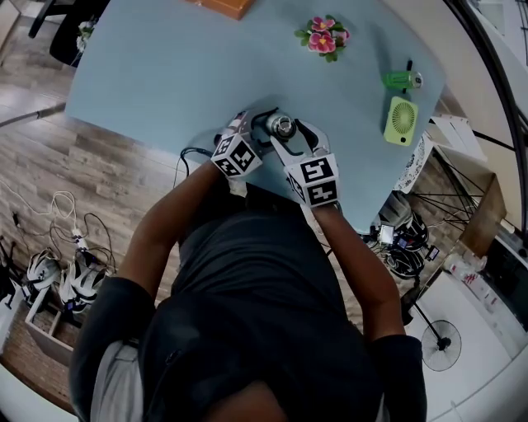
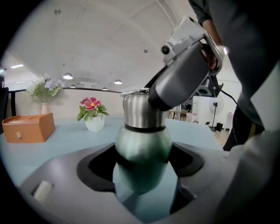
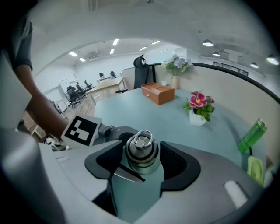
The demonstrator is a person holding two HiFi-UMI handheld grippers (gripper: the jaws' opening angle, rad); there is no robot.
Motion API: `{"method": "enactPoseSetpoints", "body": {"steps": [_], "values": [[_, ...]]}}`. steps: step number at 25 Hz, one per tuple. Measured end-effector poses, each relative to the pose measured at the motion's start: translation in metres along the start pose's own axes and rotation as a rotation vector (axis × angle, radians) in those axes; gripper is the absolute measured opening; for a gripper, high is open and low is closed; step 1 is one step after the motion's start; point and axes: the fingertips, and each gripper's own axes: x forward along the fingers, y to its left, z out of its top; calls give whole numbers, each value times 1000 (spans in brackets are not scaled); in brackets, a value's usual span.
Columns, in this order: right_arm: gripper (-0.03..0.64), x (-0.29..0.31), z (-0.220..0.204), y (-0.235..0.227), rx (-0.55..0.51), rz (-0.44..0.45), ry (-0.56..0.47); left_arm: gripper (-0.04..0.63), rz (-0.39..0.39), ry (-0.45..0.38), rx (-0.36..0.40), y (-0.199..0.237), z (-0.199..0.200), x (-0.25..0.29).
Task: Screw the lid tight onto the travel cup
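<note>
The travel cup stands upright near the front edge of the light blue table. Its green body sits between the jaws of my left gripper, which is shut on it low down. The steel lid, with a ring on top, sits on the cup's neck. My right gripper reaches down over the lid from above, with a pad on either side. Thin gaps show between pads and lid, so it is open. In the head view the left gripper and right gripper meet at the cup.
A pink flower pot stands at the back of the table, a wooden box at the far edge. A green bottle and a small green fan lie to the right. Cables lie on the floor.
</note>
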Motion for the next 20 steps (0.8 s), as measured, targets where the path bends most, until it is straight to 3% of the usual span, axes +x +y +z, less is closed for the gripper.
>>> {"method": "enactPoseSetpoints", "body": {"steps": [5, 9, 13, 17, 20], "values": [[270, -5, 6, 11, -341, 202, 110, 417, -5, -2, 0, 1, 0, 0], [270, -6, -1, 19, -741, 417, 264, 417, -2, -2, -1, 0, 0, 0], [270, -2, -15, 16, -1100, 532, 417, 417, -3, -1, -2, 0, 1, 0], [267, 3, -19, 15, -1230, 562, 448, 417, -5, -1, -1, 1, 1, -1], [259, 5, -18, 15, -1161, 542, 427, 417, -4, -1, -1, 0, 0, -1]]}}
